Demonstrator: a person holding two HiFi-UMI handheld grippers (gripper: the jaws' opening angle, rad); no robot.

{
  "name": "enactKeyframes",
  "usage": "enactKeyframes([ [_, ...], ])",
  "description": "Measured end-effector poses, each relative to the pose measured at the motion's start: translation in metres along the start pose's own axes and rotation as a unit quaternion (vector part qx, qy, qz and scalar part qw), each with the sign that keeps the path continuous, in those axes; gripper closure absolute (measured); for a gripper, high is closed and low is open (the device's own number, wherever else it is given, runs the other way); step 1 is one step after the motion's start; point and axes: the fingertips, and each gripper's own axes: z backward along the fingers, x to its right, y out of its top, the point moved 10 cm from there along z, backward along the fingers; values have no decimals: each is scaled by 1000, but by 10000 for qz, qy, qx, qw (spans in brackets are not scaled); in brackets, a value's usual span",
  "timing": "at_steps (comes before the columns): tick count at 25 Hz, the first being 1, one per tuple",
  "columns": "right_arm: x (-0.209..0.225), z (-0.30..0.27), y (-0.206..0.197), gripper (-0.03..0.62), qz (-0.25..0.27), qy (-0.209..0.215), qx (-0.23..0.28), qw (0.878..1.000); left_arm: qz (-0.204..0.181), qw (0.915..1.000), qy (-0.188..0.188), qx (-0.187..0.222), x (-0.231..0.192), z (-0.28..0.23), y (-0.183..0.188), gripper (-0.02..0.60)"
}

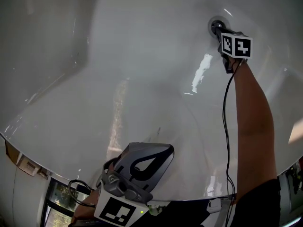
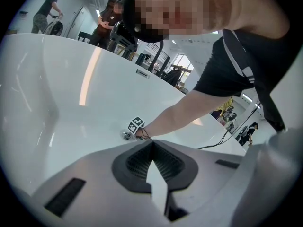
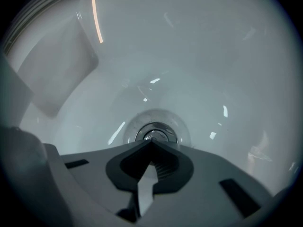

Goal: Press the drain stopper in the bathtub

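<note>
**One bathtub, one drain stopper, two grippers**

The head view shows a single white tub with a single metal stopper at one o'clock. There are two grippers: the right gripper at one o'clock and the left gripper at six o'clock. Each carries one marker cube, so two cubes in all. One black cable runs beside one bare forearm. In the left gripper view, three distant people are visible: two at eleven o'clock, one at four o'clock.
</note>
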Motion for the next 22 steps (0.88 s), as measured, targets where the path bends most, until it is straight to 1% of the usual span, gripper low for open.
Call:
enactKeyframes([
  [5, 0, 1, 0, 579, -68, -75, 50, 9999, -117, 9999, 31, -7, 0, 1, 2, 574],
  [10, 0, 10, 1, 577, -458, -87, 240, 9986, -291, 9995, 139, -49, -3, 0, -3, 574],
  [13, -8, 27, 0, 579, -411, -81, 186, 9989, -361, 9991, 180, -123, -6, 0, -8, 574],
  [15, -13, 45, 5, 579, -362, -15, 291, 9989, -516, 9985, 192, -46, -12, -2, -13, 574],
  [16, -14, 56, 9, 579, -357, 21, 394, 9986, -609, 9979, 217, 81, -16, -5, -16, 574],
  [17, -15, 68, 12, 579, -342, 60, 490, 9982, -616, 9974, 290, 251, -20, -7, -18, 574],
  [19, -19, 97, 12, 579, -269, 151, 593, 9978, -277, 9963, 616, 539, -22, -5, -22, 574],
  [20, -21, 113, 10, 579, -216, 209, 622, 9976, -235, 9949, 785, 590, -20, -1, -21, 574],
  [22, -24, 144, 9, 579, -58, 297, 666, 9973, -513, 9916, 1022, 611, -17, 9, -10, 574],
])
